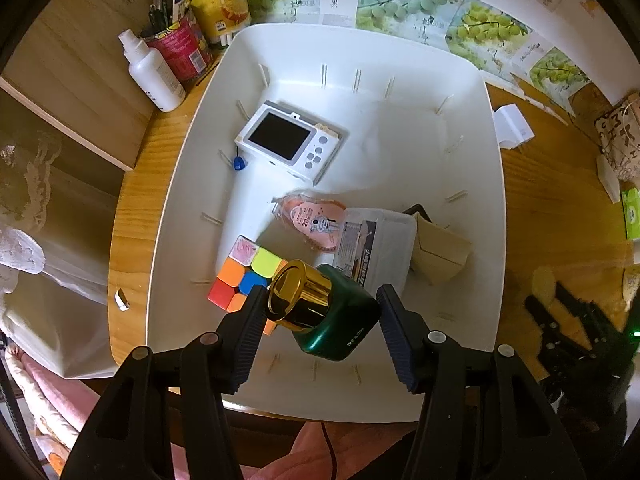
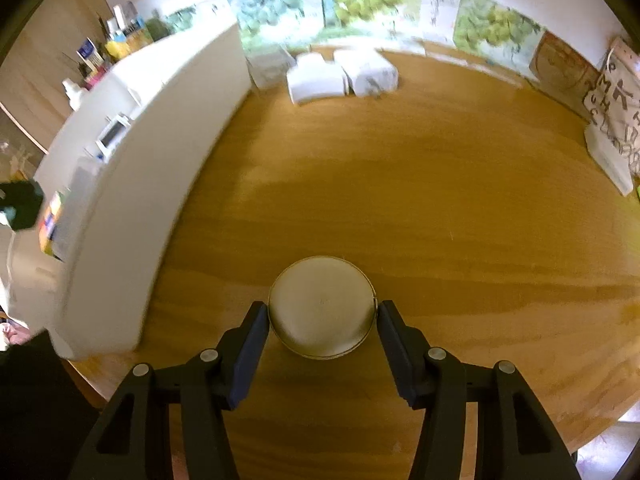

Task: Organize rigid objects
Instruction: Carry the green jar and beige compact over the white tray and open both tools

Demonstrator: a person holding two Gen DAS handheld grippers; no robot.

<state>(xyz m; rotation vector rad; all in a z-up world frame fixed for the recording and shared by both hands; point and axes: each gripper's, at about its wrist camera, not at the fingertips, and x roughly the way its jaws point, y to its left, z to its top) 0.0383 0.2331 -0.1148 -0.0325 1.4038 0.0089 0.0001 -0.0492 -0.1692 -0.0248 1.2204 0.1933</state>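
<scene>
Left gripper (image 1: 320, 312) jaws gaped around green gold-capped bottle (image 1: 320, 310), low-center over white bin (image 1: 496, 240). Right gripper (image 2: 322, 316) jaws bracketed round tin (image 2: 322, 306) on desk (image 2: 440, 200), contact unclear.

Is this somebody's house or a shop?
Probably a home, at a desk. A wooden table holds a white bin of household odds and ends, like a puzzle cube and a small camera, with pen cups behind.

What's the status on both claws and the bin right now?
Left claw open around green gold-capped bottle over white bin. Right claw straddling round tin on table, contact unclear. Cube beneath the bottle.
</scene>
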